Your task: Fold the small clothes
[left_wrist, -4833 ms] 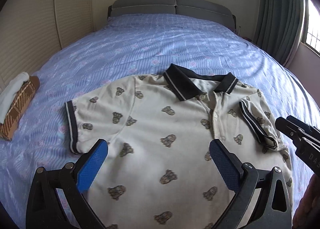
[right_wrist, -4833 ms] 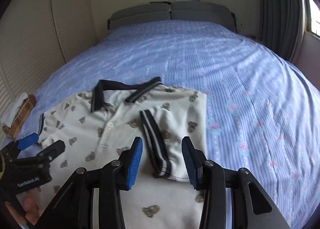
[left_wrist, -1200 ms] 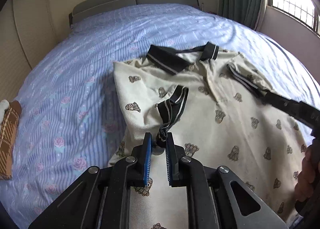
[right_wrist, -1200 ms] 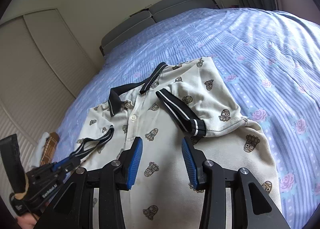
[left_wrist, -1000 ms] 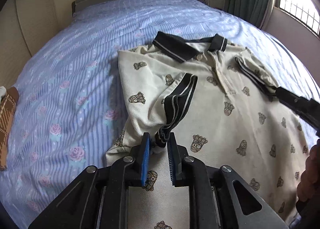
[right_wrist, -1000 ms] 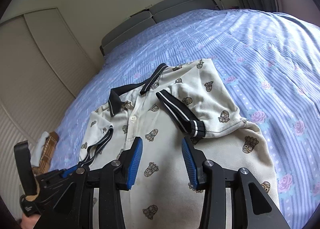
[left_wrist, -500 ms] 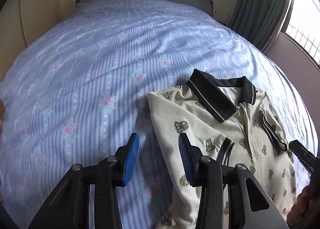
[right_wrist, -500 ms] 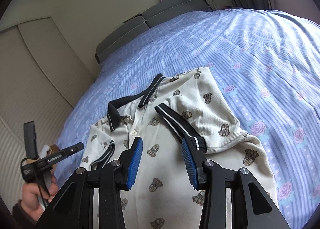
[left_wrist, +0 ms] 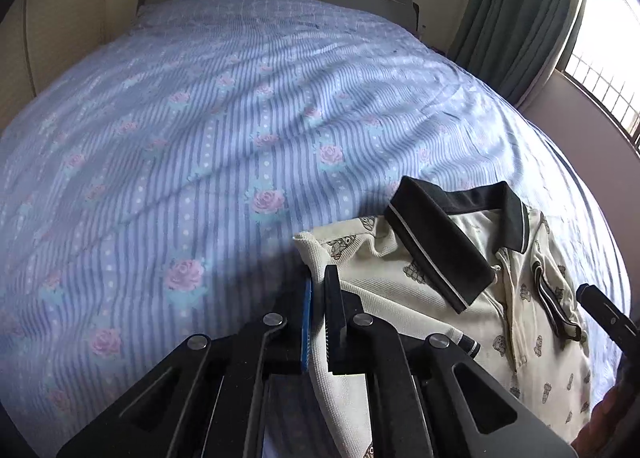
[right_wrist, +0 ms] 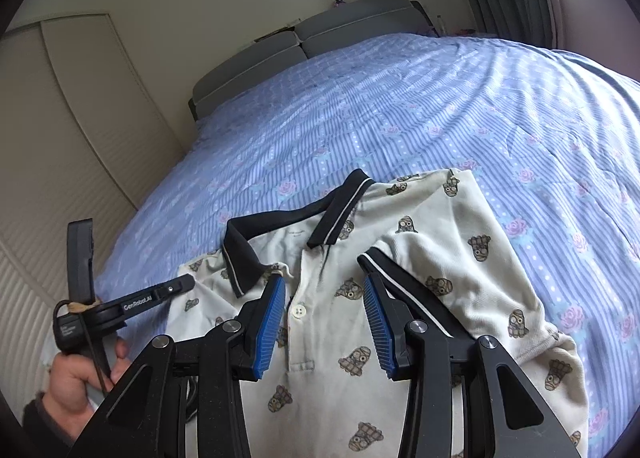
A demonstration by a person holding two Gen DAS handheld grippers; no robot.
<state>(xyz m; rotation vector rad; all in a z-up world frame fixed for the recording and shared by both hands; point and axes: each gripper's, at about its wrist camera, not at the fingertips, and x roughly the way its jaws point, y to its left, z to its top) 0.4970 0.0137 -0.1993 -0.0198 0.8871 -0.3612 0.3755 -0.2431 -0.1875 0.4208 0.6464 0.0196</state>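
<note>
A small cream polo shirt (right_wrist: 400, 298) with little brown bear faces lies on a bed (left_wrist: 200, 138). The bed has a blue striped sheet with pink roses on it. The shirt is near the front edge of the bed, with its dark collar (right_wrist: 280, 226) toward the grey headboard (right_wrist: 312, 38). Both short sleeves are folded in over the front. One sleeve's dark band with white stripes (right_wrist: 400, 278) lies across the chest.

The left gripper (left_wrist: 318, 298) is squeezed tight on the shirt — its two pads pinch the fold of cream cloth at the shirt's left shoulder edge. The cloth runs between the pads and sticks out just past the tips. In the right wrist view you can see a hand (right_wrist: 76, 382) holding this gripper, and its tip is at the shirt's edge beside the collar.

The right gripper (right_wrist: 324, 306) is partly open. Its blue pads (right_wrist: 270, 314) stand apart, one on each side of the button strip (right_wrist: 298, 310). Nothing is between them — they hover over the chest of the shirt and hold nothing.

A green curtain (left_wrist: 520, 18) hangs by a bright window (left_wrist: 600, 58) past the bed. A pale wardrobe door (right_wrist: 80, 98) stands on the other side.
</note>
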